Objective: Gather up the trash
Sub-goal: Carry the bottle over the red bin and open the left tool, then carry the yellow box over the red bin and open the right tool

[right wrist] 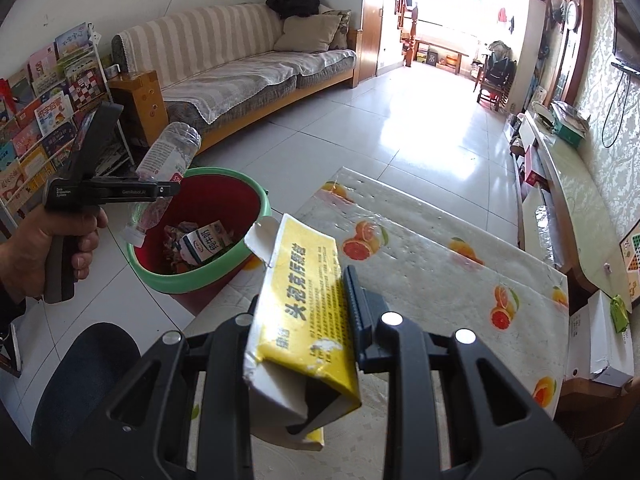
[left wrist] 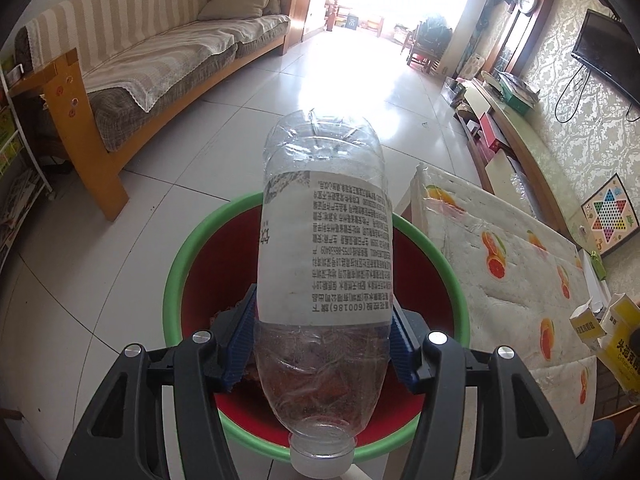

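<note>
My left gripper (left wrist: 322, 340) is shut on a clear empty plastic bottle (left wrist: 324, 248) with a white label, its cap toward me, held over a red bin with a green rim (left wrist: 176, 276). In the right wrist view the left gripper (right wrist: 160, 192) holds the bottle (right wrist: 168, 152) tilted above the bin (right wrist: 248, 256), which holds a milk carton (right wrist: 206, 242) and wrappers. My right gripper (right wrist: 304, 304) is shut on a torn yellow and white cardboard box (right wrist: 300, 312) above the table.
A table with an orange-print cloth (right wrist: 440, 272) stands right of the bin. A striped sofa (right wrist: 240, 64) is at the back left and a book rack (right wrist: 40, 112) at the far left. A TV bench (right wrist: 572, 184) runs along the right wall. White boxes (right wrist: 604, 344) lie beside the table.
</note>
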### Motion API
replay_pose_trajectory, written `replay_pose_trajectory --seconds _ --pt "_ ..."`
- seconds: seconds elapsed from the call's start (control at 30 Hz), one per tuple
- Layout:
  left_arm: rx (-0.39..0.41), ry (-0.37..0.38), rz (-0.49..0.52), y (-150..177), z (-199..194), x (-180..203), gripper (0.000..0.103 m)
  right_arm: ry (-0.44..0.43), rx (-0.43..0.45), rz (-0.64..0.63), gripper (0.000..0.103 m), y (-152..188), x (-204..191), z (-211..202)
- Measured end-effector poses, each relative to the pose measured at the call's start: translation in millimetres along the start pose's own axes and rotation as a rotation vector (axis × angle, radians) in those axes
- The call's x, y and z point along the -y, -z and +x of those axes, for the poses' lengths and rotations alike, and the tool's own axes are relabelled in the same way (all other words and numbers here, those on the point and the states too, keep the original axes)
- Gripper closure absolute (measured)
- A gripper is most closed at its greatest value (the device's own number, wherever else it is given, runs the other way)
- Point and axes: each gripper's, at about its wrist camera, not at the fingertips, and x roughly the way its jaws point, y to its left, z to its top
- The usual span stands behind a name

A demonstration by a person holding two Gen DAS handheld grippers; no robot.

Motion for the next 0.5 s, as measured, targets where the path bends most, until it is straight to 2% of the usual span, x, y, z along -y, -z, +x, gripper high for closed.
replay_pose_trajectory --seconds 0.07,0.1,0.5 --pt "0.032 -0.008 -0.008 1.6 -6.2 -4.5 0.016 -0.004 -0.003 -0.010 0.077 -4.9 -8.5 4.1" --pt "0.048 0.001 -0.018 2.3 -10.4 -8.2 0.013 -0.006 -0.005 -0.016 0.077 -6.6 -11.7 5.6" --pt "0.116 -0.001 -0.110 19.6 -46.3 -48.7 0.011 -0.061 -0.009 -0.077 0.077 -34.2 -59.2 31.5"
